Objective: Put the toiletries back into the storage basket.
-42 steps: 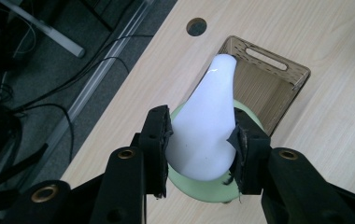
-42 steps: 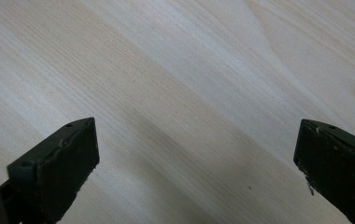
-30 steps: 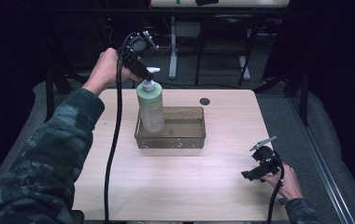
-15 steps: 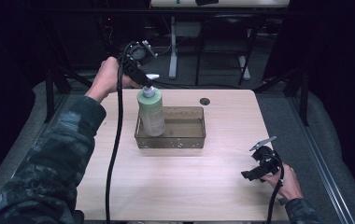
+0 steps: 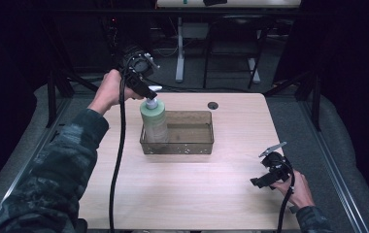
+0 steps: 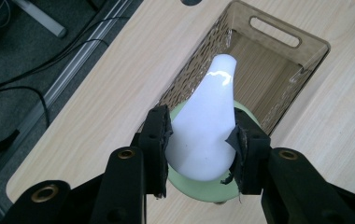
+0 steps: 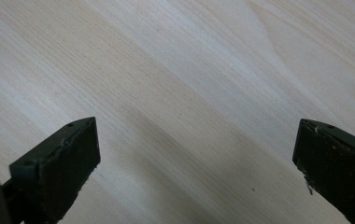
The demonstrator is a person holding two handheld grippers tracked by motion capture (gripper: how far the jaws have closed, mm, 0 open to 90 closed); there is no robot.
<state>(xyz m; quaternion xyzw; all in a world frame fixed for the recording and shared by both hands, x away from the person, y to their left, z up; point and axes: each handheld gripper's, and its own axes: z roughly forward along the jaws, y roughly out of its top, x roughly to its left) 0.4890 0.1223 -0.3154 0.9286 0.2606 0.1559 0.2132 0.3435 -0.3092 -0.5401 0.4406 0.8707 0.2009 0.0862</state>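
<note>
Your left claw (image 6: 199,154) pinches white pump head (image 6: 210,121) of green soap bottle (image 5: 153,119), bottle upright at left end of clear bin (image 5: 192,145) on bench (image 5: 187,194). Likely heavy, slick plastic; head may wobble, collar grip probably safer. Left wrist angled down. Right claw (image 7: 194,168) spread, idle, low over bench.
</note>
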